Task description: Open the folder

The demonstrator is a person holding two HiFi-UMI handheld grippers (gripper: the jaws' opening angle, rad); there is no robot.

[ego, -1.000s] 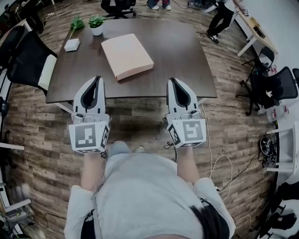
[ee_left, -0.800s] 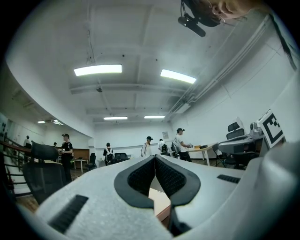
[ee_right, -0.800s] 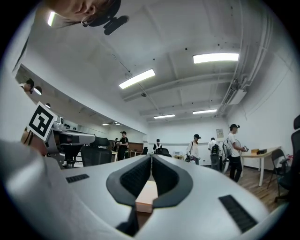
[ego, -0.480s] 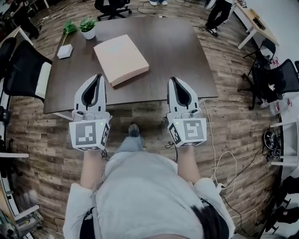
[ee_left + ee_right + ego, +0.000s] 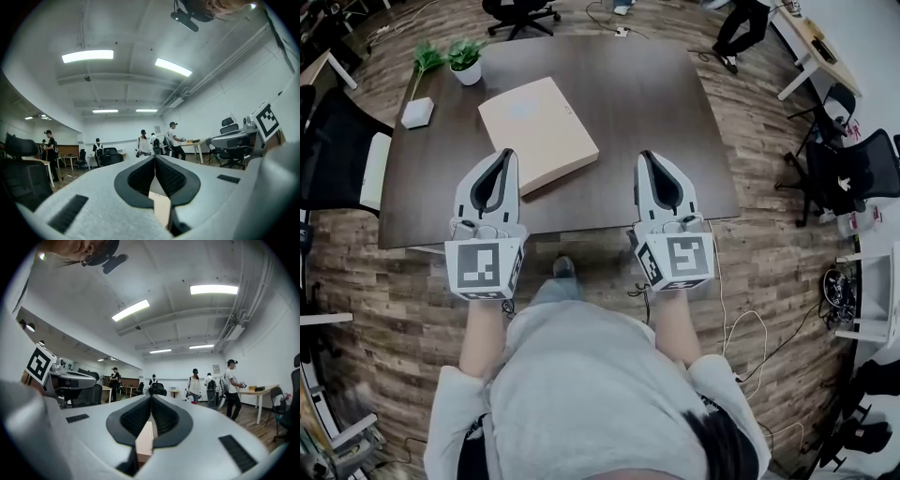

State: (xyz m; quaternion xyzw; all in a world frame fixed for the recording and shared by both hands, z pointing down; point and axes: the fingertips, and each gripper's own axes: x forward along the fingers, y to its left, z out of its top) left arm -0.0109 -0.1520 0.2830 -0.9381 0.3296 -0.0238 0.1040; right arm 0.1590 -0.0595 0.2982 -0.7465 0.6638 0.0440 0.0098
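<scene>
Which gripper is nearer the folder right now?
The left gripper: in the head view its tip sits at the edge of the folder, while the right gripper points at the table alone.

folder [image 5: 159, 206]: only a sliver visible in left gripper view | person [image 5: 739, 36]: cut off, top edge

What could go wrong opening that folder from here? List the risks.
1. The left gripper and right gripper both have jaws shut; unopened, they would likely only shove the folder.
2. The folder lies flat and skewed on the table, so its cover edge may be hard to catch.
3. A pushed folder could slide toward the potted plant and white box.
</scene>
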